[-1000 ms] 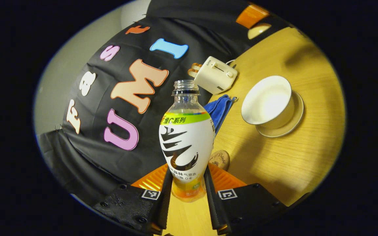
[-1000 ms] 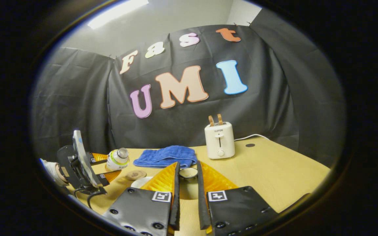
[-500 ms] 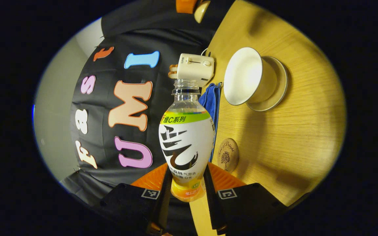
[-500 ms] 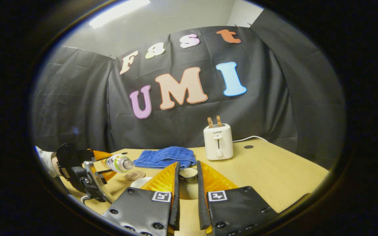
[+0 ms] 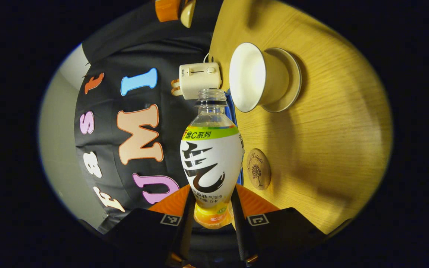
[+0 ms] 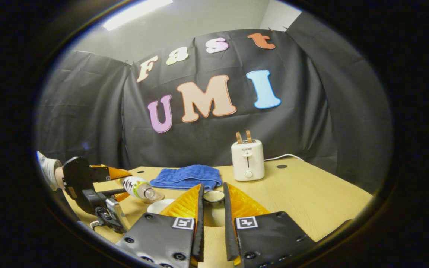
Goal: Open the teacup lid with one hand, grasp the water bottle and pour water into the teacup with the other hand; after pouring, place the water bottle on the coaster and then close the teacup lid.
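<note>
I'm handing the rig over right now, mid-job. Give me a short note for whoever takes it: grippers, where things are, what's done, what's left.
Left gripper: shut on the water bottle, uncapped, tipped with its mouth toward the teacup.
Right gripper: shut on the teacup lid, held off the cup.
Teacup: open on its saucer on the table; no water visible in it.
Coaster: bare, near the bottle.
Done: lid off, bottle grasped and tilted.
Left: pour, stand the bottle on the coaster, close the lid.
</note>
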Demonstrator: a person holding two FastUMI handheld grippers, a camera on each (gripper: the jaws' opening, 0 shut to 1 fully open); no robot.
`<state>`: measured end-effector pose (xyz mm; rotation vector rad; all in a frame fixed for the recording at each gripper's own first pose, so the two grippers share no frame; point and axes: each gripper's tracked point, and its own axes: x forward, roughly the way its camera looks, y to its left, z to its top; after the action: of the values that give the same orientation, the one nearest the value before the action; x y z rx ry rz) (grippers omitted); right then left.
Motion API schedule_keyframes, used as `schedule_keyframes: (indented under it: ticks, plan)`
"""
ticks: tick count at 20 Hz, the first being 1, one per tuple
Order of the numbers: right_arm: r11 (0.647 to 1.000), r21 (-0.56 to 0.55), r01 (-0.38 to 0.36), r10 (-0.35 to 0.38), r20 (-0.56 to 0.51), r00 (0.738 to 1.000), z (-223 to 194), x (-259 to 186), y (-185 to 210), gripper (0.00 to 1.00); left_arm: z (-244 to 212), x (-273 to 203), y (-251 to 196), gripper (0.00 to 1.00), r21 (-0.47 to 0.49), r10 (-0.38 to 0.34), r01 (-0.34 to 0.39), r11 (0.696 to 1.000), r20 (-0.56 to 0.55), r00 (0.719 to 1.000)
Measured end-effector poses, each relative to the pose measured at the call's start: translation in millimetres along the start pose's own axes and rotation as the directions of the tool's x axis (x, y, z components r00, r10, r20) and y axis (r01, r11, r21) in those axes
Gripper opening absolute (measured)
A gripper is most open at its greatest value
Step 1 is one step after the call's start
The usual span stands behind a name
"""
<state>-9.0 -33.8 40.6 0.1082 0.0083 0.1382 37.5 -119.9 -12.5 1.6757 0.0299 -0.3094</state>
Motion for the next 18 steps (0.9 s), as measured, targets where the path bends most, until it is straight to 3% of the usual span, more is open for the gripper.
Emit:
schedule_keyframes:
  ticks: [8, 18]
  plan:
    - [1.000, -0.001, -0.006, 0.006, -0.020, 1.000, -8, 3, 2, 0.25, 0, -1, 10, 0.49, 0.141, -0.011, 0.013, 0.990, -0.011, 1.000]
    - [1.000, 0.007, -0.018, 0.018, -0.029, 0.999, -11, 4, 5, 0.25, 1, -1, 22, 0.49, 0.293, -0.016, 0.021, 0.956, -0.018, 1.000]
